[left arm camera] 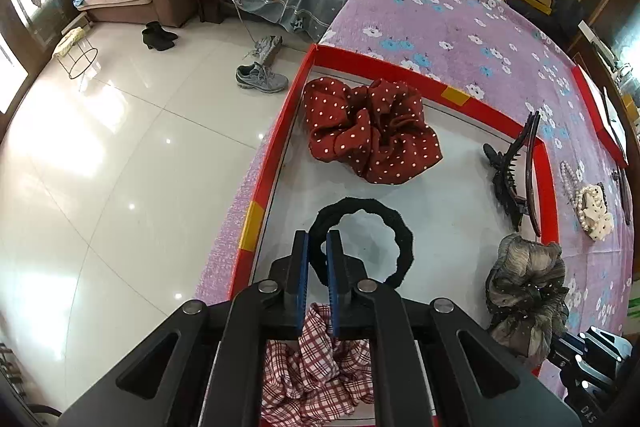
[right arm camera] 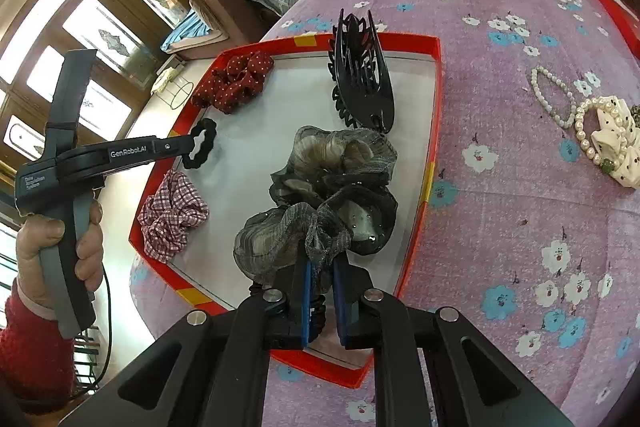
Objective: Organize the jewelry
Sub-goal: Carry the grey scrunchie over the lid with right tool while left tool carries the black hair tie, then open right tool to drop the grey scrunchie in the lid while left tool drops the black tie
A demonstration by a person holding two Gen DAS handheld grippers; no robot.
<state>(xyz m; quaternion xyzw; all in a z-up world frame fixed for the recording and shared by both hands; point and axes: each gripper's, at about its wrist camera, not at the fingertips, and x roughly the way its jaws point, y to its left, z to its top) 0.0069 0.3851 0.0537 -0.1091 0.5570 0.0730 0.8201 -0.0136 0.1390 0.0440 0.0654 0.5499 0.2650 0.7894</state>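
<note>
A red-rimmed tray [left arm camera: 456, 95] [right arm camera: 434, 51] lies on the purple floral cloth. My left gripper [left arm camera: 318, 241] [right arm camera: 190, 143] is shut on a black hair tie [left arm camera: 384, 227] [right arm camera: 200, 143] and holds it over the tray. My right gripper [right arm camera: 322, 267] is shut on a grey-black gauzy scrunchie [right arm camera: 332, 187] [left arm camera: 528, 283] above the tray's near side. In the tray lie a red polka-dot scrunchie [left arm camera: 372, 131] [right arm camera: 232, 83], a checked scrunchie [left arm camera: 316, 367] [right arm camera: 172, 215] and a black claw clip [left arm camera: 516, 171] [right arm camera: 360, 79].
On the cloth right of the tray lie a pearl bracelet [right arm camera: 554, 99] [left arm camera: 568, 179] and a cream pearl-trimmed scrunchie [right arm camera: 612, 147] [left arm camera: 596, 215]. A second red tray edge [left arm camera: 600, 119] [right arm camera: 616, 15] sits at the far right. Left of the table are a tiled floor, shoes [left arm camera: 260, 75] and a sofa.
</note>
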